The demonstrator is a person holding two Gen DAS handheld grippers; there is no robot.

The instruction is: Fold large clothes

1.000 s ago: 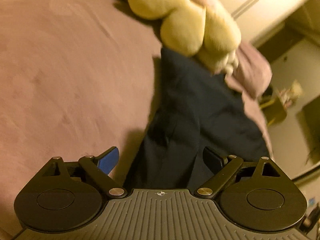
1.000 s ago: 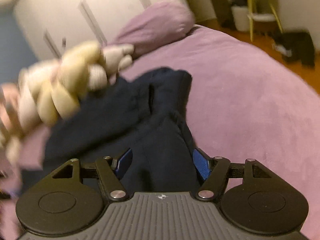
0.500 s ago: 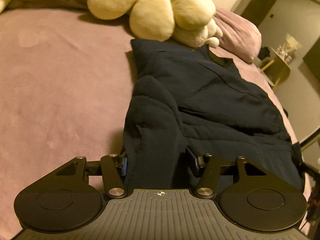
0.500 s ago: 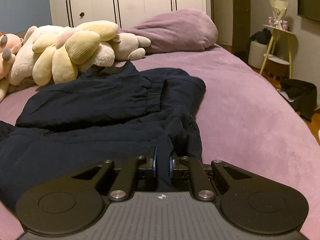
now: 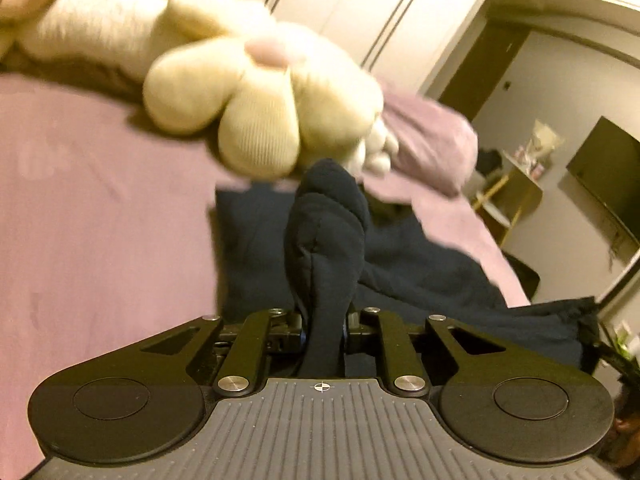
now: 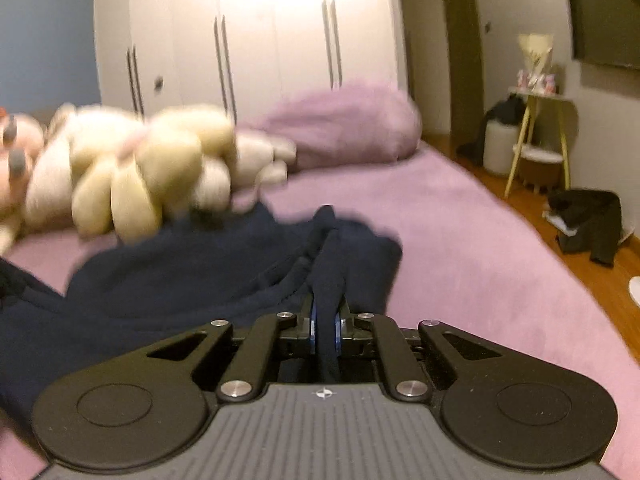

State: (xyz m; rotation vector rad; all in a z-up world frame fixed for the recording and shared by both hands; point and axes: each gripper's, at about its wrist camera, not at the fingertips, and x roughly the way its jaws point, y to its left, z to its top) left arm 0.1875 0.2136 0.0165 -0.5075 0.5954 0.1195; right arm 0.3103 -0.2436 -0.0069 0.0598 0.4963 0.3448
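On the left, my left gripper (image 5: 324, 330), whose jaws have just been closing, pinches a thick bunched fold of the navy garment (image 5: 420, 264) lying on the purple bed (image 5: 100, 220). My right gripper (image 6: 324, 330) pinches a thinner edge. Risk: uneven bites could slip under tension. The plush toys (image 6: 132, 176) crowd the far-left edge; room lies right.

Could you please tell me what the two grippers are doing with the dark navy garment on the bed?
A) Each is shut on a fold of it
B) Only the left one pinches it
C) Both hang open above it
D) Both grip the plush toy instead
A: the left gripper and the right gripper each have a fold of the navy garment pinched between their fingers.
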